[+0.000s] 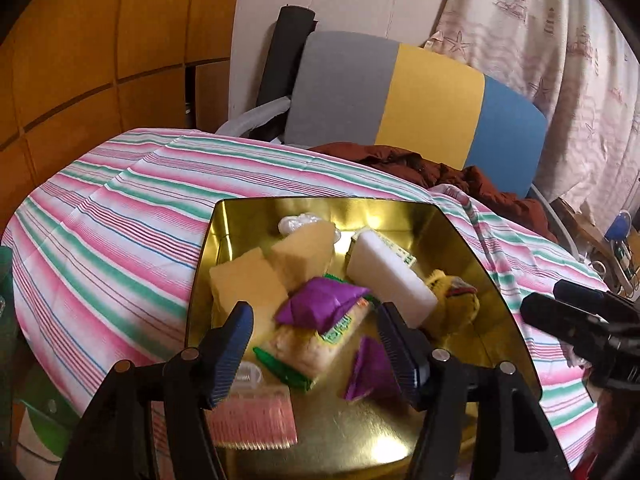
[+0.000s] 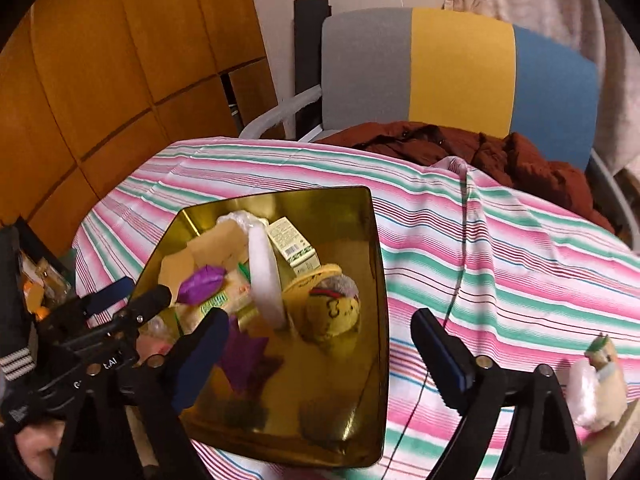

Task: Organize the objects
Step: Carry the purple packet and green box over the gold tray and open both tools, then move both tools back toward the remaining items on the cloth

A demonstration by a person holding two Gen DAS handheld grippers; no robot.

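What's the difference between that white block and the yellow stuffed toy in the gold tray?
The white block is plain, smooth and long; the yellow stuffed toy is rounded, fuzzy and has a drawn face. The block leans tilted on other items; the toy sits near the tray's right wall. Both lie inside the gold tray.

Little can be read. In the right wrist view, the left hand-held gripper [image 2: 138, 292] carries white letters on its black body, of which only "t.AI" is legible. The small carton [image 2: 294, 246] and the green snack packet [image 1: 316, 340] bear print too blurred to read.
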